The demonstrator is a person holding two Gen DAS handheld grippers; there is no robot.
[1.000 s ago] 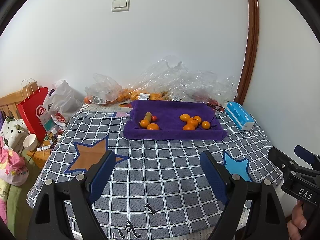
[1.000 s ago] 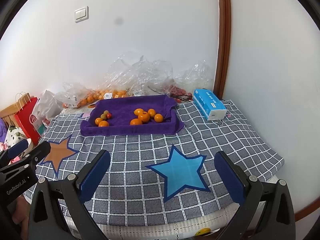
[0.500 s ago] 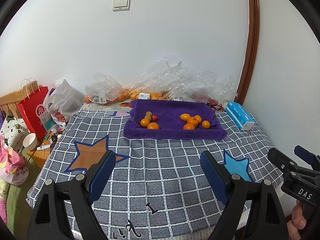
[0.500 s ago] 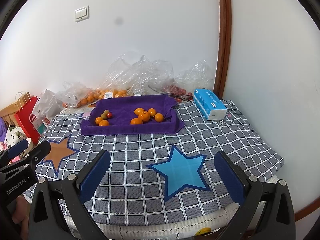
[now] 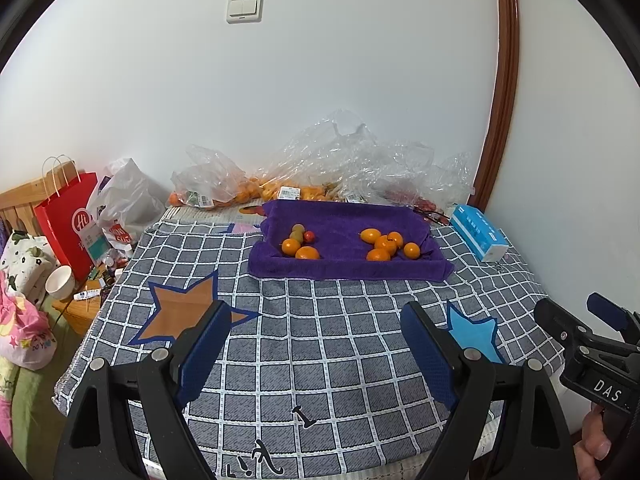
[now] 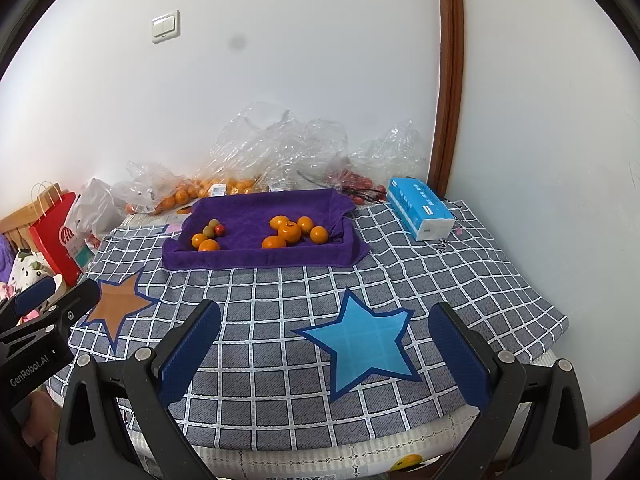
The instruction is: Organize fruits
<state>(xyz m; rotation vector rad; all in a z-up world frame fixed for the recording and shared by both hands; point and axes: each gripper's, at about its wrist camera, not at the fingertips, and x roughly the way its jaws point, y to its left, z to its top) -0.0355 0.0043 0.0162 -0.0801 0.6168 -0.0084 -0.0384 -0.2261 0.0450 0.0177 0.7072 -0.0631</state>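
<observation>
A purple towel-lined tray (image 5: pixel 344 270) (image 6: pixel 260 259) sits at the back of the checked table cover. Its left side holds two oranges (image 5: pixel 298 249) (image 6: pixel 204 242), two small green fruits (image 5: pixel 297 233) and one red fruit (image 5: pixel 308 235). On its right side lies a cluster of several oranges (image 5: pixel 386 245) (image 6: pixel 294 232). My left gripper (image 5: pixel 316 316) hangs open over the near part of the cover, far short of the tray, nothing between its blue pads. My right gripper (image 6: pixel 324 314) is open too, over the blue star (image 6: pixel 360 344). Each gripper shows at the edge of the other's view (image 5: pixel 572 312) (image 6: pixel 68 286).
Crumpled clear plastic bags (image 5: pixel 344 160) (image 6: pixel 280 144), some holding oranges, line the wall behind the tray. A blue tissue box (image 5: pixel 478 236) (image 6: pixel 420 210) lies right of the tray. A red paper bag (image 5: pixel 68 220), a white bowl (image 5: pixel 60 282) and bedding crowd the left, off the table.
</observation>
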